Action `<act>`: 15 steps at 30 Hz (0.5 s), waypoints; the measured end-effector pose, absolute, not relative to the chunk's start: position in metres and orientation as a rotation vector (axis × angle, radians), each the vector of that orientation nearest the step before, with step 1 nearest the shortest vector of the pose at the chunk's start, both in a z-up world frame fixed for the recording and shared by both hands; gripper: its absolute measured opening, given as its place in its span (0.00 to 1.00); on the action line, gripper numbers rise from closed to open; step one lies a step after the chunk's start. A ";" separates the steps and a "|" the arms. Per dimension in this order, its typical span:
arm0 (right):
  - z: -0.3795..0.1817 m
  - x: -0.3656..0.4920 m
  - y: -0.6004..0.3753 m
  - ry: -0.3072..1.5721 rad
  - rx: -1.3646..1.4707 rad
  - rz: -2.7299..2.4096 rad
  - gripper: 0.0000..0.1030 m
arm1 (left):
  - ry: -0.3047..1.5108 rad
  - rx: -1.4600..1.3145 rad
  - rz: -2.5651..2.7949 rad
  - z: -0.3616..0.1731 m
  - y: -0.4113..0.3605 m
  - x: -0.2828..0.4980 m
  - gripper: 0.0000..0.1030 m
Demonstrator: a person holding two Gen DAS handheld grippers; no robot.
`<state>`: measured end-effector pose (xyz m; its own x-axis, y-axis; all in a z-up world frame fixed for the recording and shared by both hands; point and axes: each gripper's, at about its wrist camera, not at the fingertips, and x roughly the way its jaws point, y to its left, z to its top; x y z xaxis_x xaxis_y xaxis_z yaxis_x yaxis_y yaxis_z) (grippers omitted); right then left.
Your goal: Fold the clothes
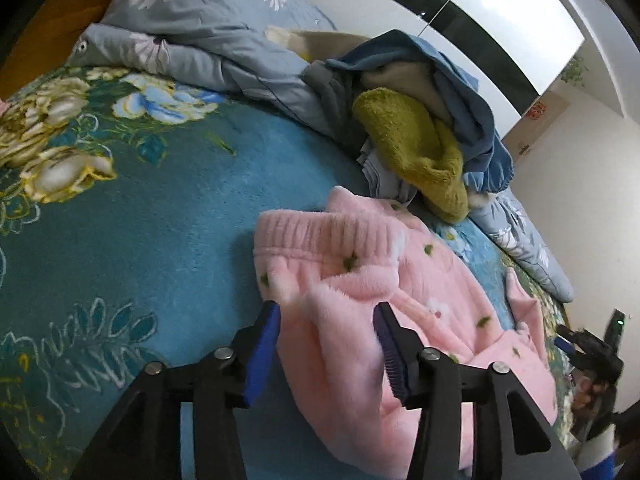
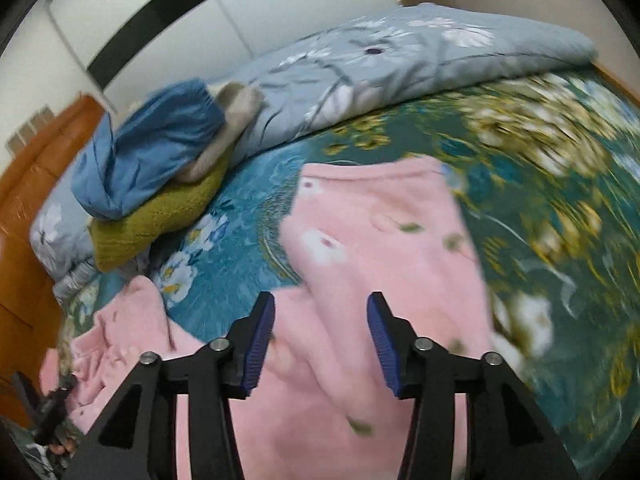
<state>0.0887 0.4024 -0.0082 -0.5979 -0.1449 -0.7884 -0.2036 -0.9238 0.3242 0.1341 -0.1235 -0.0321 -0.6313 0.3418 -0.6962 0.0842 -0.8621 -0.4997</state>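
A pink fleece garment with small flowers and green specks (image 1: 360,264) lies spread on the teal floral bed cover (image 1: 160,220). Its ribbed cuff or waistband (image 1: 320,232) is at the far end. My left gripper (image 1: 328,308) is open just over it, and soft pink fabric bulges up between the blue pads without being pinched. In the right wrist view, which is motion-blurred, the same pink garment (image 2: 372,232) stretches away from me. My right gripper (image 2: 321,298) hangs open above it, nothing pressed between its pads.
A heap of clothes sits beyond the pink garment: a blue garment (image 1: 460,92) over an olive-green knit (image 1: 416,148). A grey-blue floral quilt (image 2: 400,56) is bunched along the far side of the bed. A wooden bed frame (image 2: 36,184) and a white wardrobe (image 1: 500,8) border the bed.
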 end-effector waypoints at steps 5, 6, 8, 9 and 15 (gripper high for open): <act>-0.029 0.045 0.380 0.422 -1.508 2.668 0.54 | -0.708 -1.357 2.578 -0.039 -0.108 0.122 0.55; -0.033 0.040 0.379 0.405 -1.523 2.651 0.54 | -0.696 -1.372 2.576 -0.040 -0.105 0.120 0.55; -0.041 0.033 0.380 0.388 -1.553 2.619 0.54 | -0.687 -1.401 2.580 -0.042 -0.101 0.118 0.55; -0.045 0.030 0.381 0.383 -1.569 2.603 0.54 | -0.689 -1.412 2.584 -0.043 -0.100 0.117 0.54; -0.054 0.024 0.392 0.419 -1.614 2.544 0.10 | -0.777 -1.425 2.576 -0.049 -0.104 0.114 0.19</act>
<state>0.0235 0.3921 -0.0537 -0.4331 -0.0622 -0.8992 -0.2295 -0.9571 0.1768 0.1139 -0.1042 -0.0486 -0.5579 0.3205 -0.7655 0.1561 -0.8654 -0.4761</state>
